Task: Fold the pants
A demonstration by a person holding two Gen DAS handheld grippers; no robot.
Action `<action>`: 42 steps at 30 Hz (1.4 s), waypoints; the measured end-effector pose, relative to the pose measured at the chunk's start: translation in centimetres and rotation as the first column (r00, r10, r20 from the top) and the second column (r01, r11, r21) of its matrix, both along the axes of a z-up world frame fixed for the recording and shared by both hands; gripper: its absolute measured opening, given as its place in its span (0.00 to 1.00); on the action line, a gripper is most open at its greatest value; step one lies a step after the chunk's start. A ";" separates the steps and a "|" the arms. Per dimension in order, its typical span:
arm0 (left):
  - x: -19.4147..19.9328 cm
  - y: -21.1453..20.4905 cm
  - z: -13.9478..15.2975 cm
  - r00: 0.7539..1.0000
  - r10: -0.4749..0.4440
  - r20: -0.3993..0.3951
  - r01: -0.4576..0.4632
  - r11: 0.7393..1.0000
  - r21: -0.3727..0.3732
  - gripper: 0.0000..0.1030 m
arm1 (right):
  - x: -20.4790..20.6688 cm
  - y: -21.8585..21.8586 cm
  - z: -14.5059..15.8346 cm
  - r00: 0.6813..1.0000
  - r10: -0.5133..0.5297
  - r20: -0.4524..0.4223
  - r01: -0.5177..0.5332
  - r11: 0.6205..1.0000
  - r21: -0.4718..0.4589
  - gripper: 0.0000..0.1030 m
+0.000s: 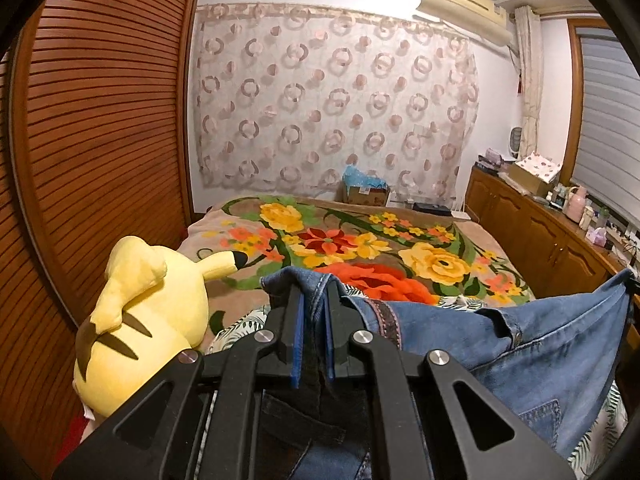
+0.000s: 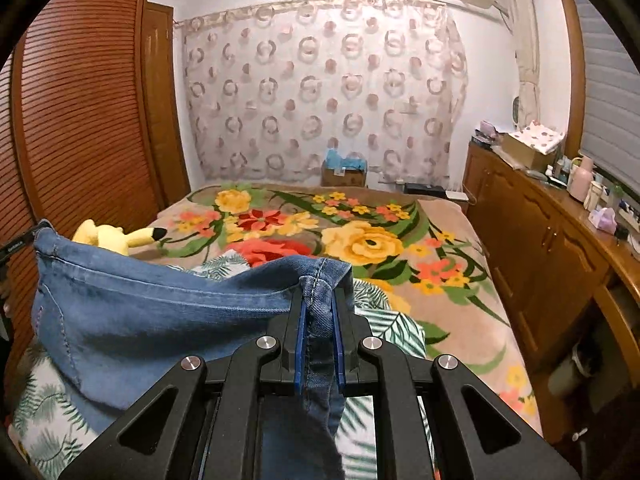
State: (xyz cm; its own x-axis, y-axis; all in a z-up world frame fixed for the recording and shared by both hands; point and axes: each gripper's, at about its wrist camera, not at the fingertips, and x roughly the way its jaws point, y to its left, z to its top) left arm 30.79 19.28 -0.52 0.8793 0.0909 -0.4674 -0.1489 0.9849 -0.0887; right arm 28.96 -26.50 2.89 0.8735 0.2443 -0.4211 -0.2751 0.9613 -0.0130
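Observation:
Blue denim pants (image 1: pixel 540 344) hang stretched in the air between my two grippers, above the bed. My left gripper (image 1: pixel 314 300) is shut on one top corner of the denim, which bunches between its blue pads. My right gripper (image 2: pixel 320 300) is shut on the other corner, at a stitched seam. In the right wrist view the pants (image 2: pixel 140 312) spread to the left, up to the left gripper at the frame's edge. The lower part of the pants drops out of sight below both grippers.
The bed carries a floral blanket (image 2: pixel 360 240) and a leaf-print sheet (image 2: pixel 392 328) under the pants. A yellow plush toy (image 1: pixel 144 320) lies at the bed's left side by the slatted wardrobe (image 1: pixel 100 120). A wooden cabinet (image 2: pixel 540 248) with clutter runs along the right.

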 end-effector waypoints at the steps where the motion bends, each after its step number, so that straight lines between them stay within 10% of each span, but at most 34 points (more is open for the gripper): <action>1: 0.5 0.1 -0.2 1.000 0.000 -0.006 0.000 1.000 -0.002 0.10 | 0.5 0.4 -0.2 1.000 -0.004 -0.001 0.004 1.000 -0.005 0.11; 24: 4.7 0.4 -4.1 0.988 -0.012 -0.152 0.013 1.000 0.008 0.10 | 6.9 2.3 -0.3 0.994 -0.016 -0.105 0.014 1.000 -0.022 0.11; 31: 3.5 0.3 -4.2 0.984 0.000 -0.178 0.007 0.999 0.036 0.32 | 6.6 2.4 0.2 0.994 -0.008 -0.110 0.007 1.000 -0.014 0.11; 36: 1.8 0.6 -3.8 0.984 0.007 -0.177 0.000 0.999 0.037 0.70 | 6.2 2.4 0.1 0.994 -0.003 -0.109 0.001 1.000 -0.018 0.17; 42: -0.1 -0.3 -3.6 0.983 -0.034 -0.179 0.039 0.999 0.026 0.75 | 5.0 1.9 -0.1 0.994 -0.010 -0.110 0.007 1.000 -0.027 0.40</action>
